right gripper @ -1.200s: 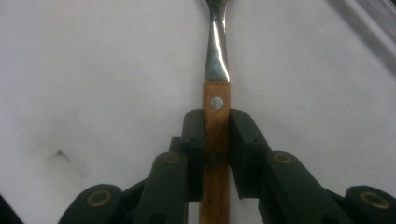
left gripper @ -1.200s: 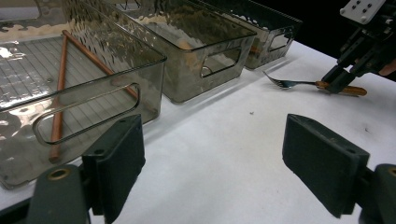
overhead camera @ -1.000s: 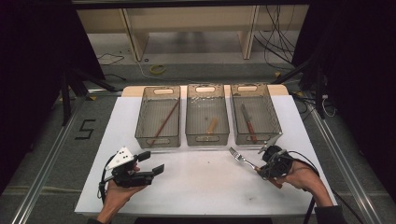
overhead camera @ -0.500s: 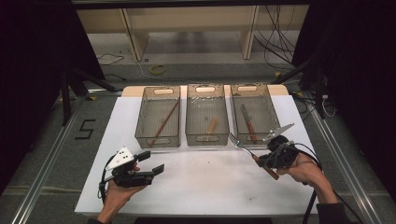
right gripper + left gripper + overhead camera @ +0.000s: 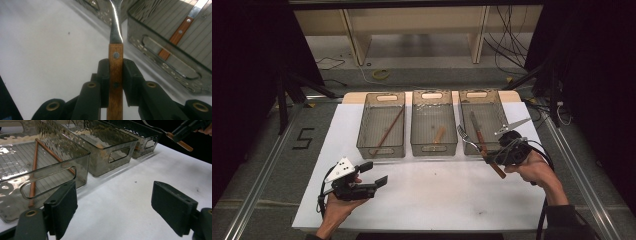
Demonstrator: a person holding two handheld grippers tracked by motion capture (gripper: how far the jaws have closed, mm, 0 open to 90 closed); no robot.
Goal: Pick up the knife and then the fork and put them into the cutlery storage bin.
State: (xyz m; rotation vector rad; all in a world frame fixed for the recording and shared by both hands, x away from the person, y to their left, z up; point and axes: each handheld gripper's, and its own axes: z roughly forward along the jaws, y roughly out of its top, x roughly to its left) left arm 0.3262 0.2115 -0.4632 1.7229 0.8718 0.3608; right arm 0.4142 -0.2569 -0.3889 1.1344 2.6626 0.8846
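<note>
Fork (image 5: 476, 145) higher in right tongs (image 5: 495, 155)

I see a grey floor (image 5: 257, 165) around the white table (image 5: 437, 200). A wooden shelf (image 5: 412, 25) stands at the back. Black cables (image 5: 507, 45) lie there. The sides are dark.

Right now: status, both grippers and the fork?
Right gripper shut on fork, lifted near right bin. Left gripper open, idle. Path clear.

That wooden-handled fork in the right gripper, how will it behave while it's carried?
The fork is probably stiff: its metal neck juts out unsupported. The right gripper clamps the flat wooden handle, so slipping seems unlikely, though the long overhang might let it pivot.
</note>
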